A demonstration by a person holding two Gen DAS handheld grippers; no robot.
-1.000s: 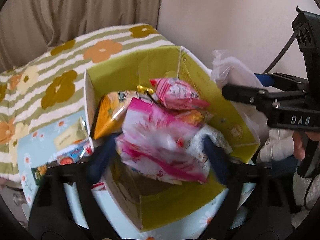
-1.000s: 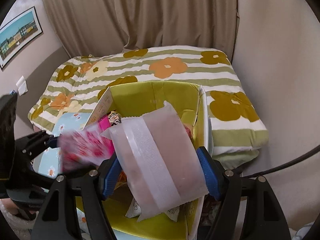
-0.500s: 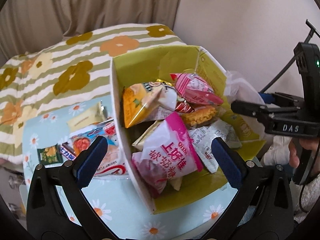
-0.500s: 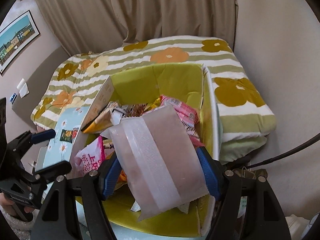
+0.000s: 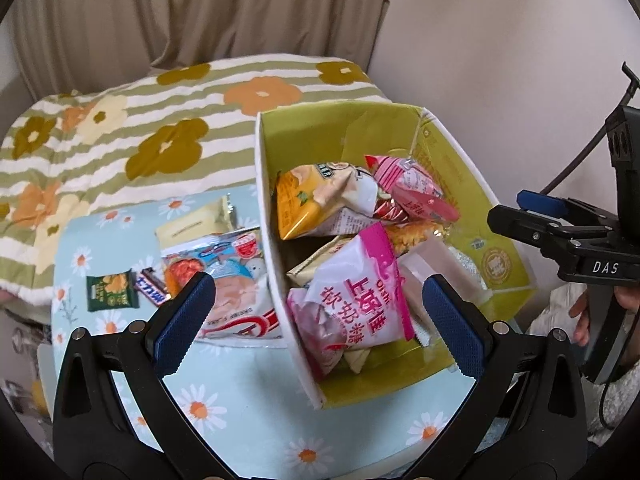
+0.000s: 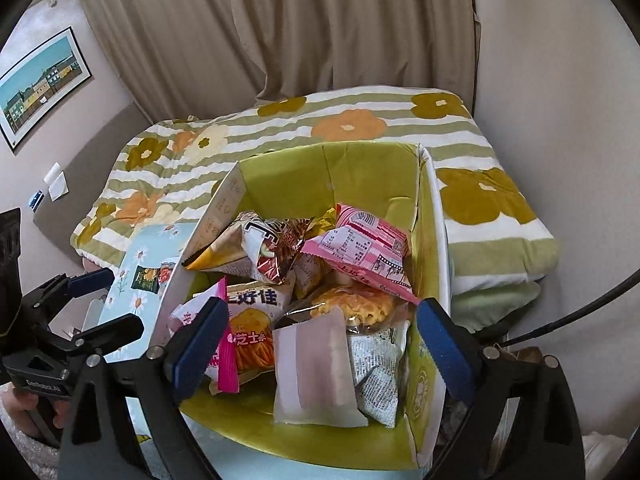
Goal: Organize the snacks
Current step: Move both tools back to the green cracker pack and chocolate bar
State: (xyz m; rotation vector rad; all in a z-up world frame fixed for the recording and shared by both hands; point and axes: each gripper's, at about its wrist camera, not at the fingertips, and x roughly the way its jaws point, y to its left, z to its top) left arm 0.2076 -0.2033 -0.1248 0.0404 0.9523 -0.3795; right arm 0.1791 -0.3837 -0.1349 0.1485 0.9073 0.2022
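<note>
A cardboard box (image 5: pixel 259 184) with a green lining holds several snack bags. My right gripper (image 6: pixel 322 308) hangs over its near end and its jaws are opening, with nothing between the pads. Beneath it a pale pink packet (image 6: pixel 316 376) lies loose in the box. My left gripper (image 5: pixel 316 284) stands open over the box's left wall, holding nothing. A pink and white candy bag (image 5: pixel 360 300) rests in the box just under it. On the daisy cloth left of the box lie a shrimp-flakes bag (image 5: pixel 224 280), a cream packet (image 5: pixel 192 228), a small green packet (image 5: pixel 112 292) and a chocolate bar (image 5: pixel 150 286).
The table with the blue daisy cloth (image 5: pixel 240 408) stands against a bed with a striped flower quilt (image 5: pixel 120 128). A curtain and a plain wall rise behind. The box's tall walls (image 6: pixel 434 208) ring the snacks. A hand (image 5: pixel 580 316) holds the right gripper's handle.
The left gripper let the pink candy bag fall into the box and drew back to the left. The right gripper's jaws spread and the pale pink packet dropped into the box.
</note>
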